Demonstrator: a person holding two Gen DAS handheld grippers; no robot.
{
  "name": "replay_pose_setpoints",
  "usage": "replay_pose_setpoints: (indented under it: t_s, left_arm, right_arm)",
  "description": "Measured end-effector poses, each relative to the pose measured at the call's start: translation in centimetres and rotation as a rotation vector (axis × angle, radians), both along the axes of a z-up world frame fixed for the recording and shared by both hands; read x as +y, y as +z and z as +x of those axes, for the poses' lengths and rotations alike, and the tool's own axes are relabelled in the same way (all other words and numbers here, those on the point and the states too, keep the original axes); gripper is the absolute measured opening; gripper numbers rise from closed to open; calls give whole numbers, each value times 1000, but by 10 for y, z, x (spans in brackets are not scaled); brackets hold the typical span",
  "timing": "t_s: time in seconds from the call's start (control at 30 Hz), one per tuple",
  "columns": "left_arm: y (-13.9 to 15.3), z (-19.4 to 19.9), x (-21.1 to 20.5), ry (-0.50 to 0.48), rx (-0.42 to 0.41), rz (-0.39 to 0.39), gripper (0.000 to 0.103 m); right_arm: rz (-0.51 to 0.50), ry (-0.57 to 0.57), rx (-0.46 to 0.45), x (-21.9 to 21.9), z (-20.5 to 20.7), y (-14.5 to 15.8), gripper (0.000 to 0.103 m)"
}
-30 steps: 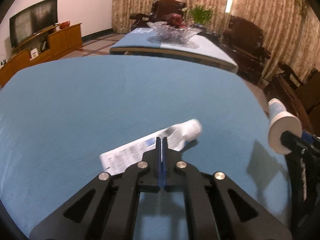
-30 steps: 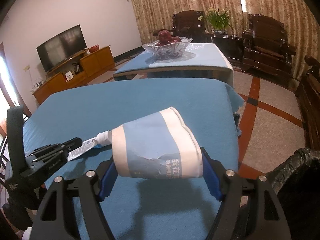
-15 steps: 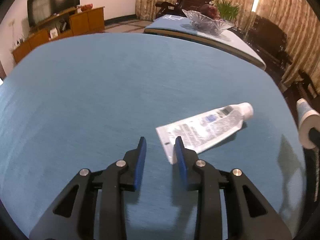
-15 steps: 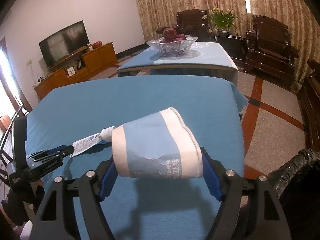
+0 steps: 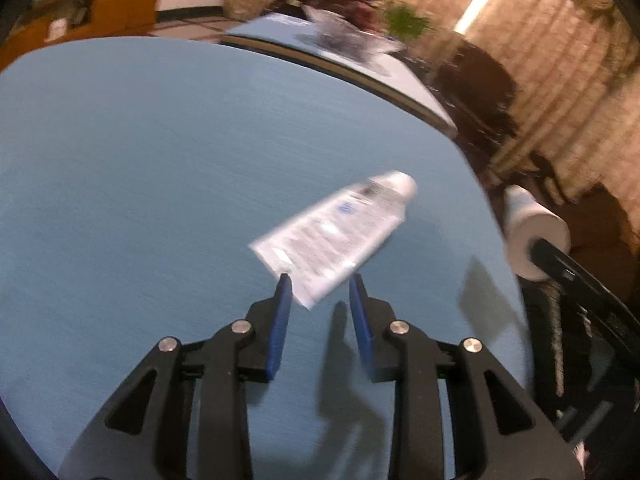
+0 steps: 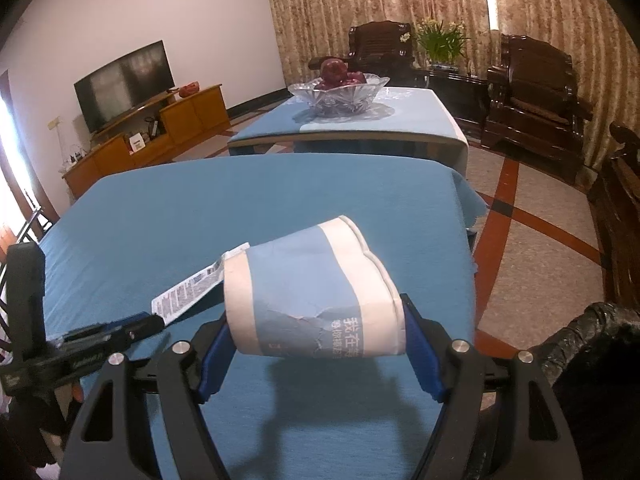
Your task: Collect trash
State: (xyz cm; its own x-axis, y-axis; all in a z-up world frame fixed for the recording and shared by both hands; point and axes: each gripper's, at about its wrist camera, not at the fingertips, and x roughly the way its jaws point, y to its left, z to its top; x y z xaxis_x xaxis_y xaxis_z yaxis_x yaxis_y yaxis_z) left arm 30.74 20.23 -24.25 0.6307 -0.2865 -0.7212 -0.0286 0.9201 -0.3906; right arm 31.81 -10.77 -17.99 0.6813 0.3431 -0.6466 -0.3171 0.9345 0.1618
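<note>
Your left hand-held gripper [image 5: 320,284] has its two blue fingers spread apart, and nothing is pinched between them. Just in front of the fingertips lies a flat white squeeze tube with small print on it [image 5: 336,232]. Its crimped flat end sits in the gap between the finger tips, and its round cap end points away, up and to the right. The tube rests on the blue cloth tabletop [image 5: 140,152]. The left view is blurry, so you cannot read the print. Your right hand-held gripper [image 6: 320,344] is clamped around a squashed white and blue paper cup [image 6: 312,292], which lies on its side between the blue pads, held above the blue cloth. In the right view you see the tube's flat end [image 6: 188,292] peeking out from behind the cup on the left, with the tip of your left gripper [image 6: 132,326] just at it. A black trash bag [image 6: 592,344] sits low at the right edge, beside the tabletop. Farther back stands a clear glass bowl of red fruit [image 6: 340,88] on another blue table.
</note>
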Motion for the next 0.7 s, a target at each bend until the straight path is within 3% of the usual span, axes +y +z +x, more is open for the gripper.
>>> replay_pose_setpoints:
  t_s: [0.13,0.17,0.2,0.27,0.37,0.7]
  left_arm:
    - [6,-1,-23,-55,-24,45,28]
    - [9,-1,-24,-42,-30,70,34]
    - [11,0,-25,-32,-39,90,47]
    - [17,2,-23,-13,-64,136,58]
    - [19,15,-23,-31,-65,180,66]
    - [2,62,-21,-134,-4,213,74]
  right_arm:
    - [0,-14,4,-4,0,-1,74]
    - [0,-16,9,-5,0,-2,74]
    - [0,-16,11,-5,0,-3,74]
    - [-1,-15,15,-4,-1,-5,74]
    - [4,-16,21,-2,0,-7,74]
    - [8,-25,28,-7,6,-9,74]
